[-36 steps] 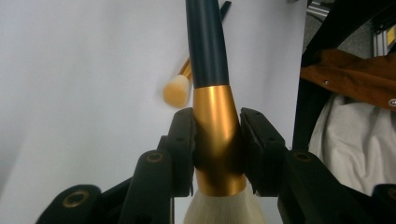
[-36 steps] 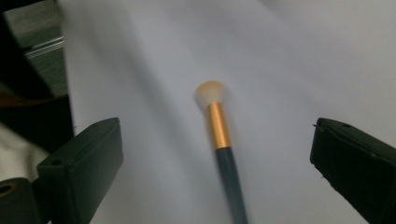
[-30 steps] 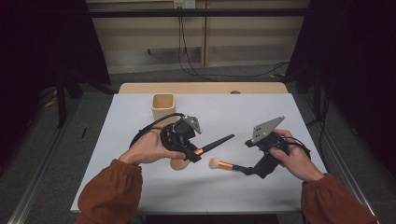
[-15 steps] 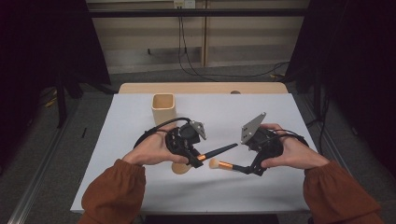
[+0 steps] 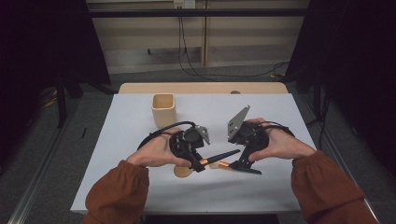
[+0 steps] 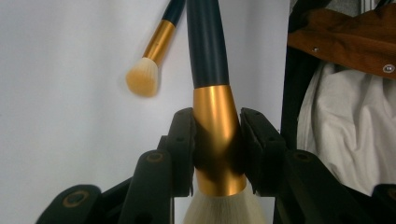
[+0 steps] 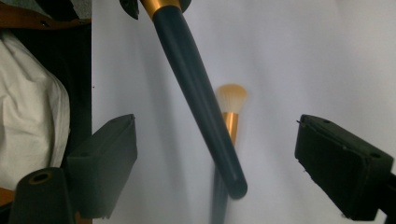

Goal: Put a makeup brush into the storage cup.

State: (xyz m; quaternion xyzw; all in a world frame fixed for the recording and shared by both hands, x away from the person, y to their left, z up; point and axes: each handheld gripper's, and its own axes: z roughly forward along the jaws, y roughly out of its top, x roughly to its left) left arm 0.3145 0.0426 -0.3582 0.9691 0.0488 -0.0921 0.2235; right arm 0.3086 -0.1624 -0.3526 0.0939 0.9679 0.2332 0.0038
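Your white table (image 5: 140, 186) has a wooden cup (image 5: 164, 109) toward the back. Your left gripper (image 5: 198, 163) is clamped on the gold ferrule of the big brush (image 6: 208, 56), its dark handle slanting up toward your right gripper (image 5: 243, 164). That one's jaws stand apart, have just been closing, and both that handle and the small brush (image 7: 229, 112) lying on the table sit between them, ungripped.

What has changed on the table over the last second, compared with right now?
The right gripper has moved left toward the left gripper, and its jaws have just been closing a little, though they stand open with the large brush's dark handle between them, untouched. The left gripper stays clamped on the large brush's gold ferrule. The small brush and the wooden cup stayed put.
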